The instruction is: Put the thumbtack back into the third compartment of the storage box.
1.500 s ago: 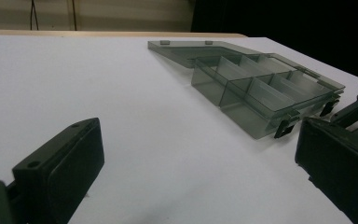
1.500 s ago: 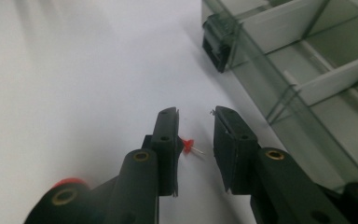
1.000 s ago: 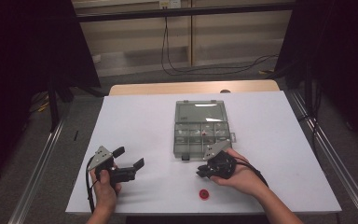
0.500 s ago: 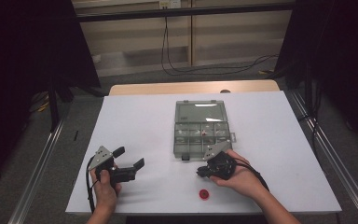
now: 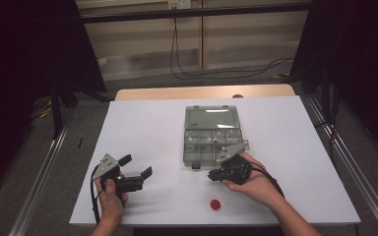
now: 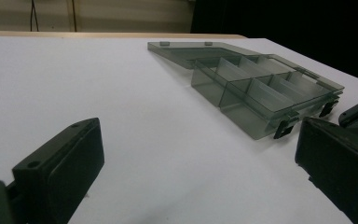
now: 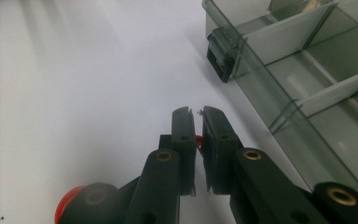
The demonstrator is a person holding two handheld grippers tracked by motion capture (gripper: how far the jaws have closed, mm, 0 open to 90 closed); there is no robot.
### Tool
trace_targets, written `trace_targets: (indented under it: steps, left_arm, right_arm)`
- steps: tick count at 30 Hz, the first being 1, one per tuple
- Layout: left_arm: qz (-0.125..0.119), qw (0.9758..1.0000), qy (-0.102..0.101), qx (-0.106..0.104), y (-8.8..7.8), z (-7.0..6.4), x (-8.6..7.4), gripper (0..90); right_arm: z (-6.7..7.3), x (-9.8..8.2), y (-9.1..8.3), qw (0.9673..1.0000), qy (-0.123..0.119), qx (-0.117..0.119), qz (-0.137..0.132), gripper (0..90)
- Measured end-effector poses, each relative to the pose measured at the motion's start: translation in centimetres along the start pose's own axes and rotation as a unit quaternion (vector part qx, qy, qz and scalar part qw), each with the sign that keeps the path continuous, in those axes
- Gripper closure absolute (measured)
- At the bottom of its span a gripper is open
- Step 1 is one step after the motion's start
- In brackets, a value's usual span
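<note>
the right tool (image 7: 195, 122), clenched on a tiny red-headed wire part (image 7: 198, 139) just beside the open smoky clear plastic compartment box (image 5: 211, 140) on the white worktop (image 5: 147, 123), risks dropping it if that thin pinch slips, while the left tool (image 5: 137, 166) rests released.

Clear smoky plastic organiser box (image 5: 211, 135), matt, seemingly laminate table (image 5: 147, 123)

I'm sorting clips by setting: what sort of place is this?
Probably a lab recording station: a white tabletop between dark curtains, loose cables on the floor, and a clear plastic compartment box.
</note>
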State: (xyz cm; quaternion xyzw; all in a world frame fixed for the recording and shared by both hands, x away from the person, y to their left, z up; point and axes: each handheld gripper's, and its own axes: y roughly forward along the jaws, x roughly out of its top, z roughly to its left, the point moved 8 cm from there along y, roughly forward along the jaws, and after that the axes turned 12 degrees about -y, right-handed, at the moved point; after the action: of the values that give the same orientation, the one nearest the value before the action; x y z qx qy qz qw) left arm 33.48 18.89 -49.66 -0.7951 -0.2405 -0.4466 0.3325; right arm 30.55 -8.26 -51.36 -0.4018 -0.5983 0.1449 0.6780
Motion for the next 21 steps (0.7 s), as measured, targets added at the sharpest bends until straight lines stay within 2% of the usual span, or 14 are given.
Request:
trace_targets:
  steps: [7,21]
  left_arm:
    - [0.001,1.0,0.001,0.001,0.0,0.0,0.0,1.1]
    - [0.001,1.0,0.002,0.001,0.0,0.0,0.0,1.1]
  right_arm:
    - [-0.5,0.3,-0.6,0.9999,0.013,-0.005,-0.007,84.2]
    - [-1.2,1.0,-1.3,0.9997,0.014,-0.011,-0.019,84.2]
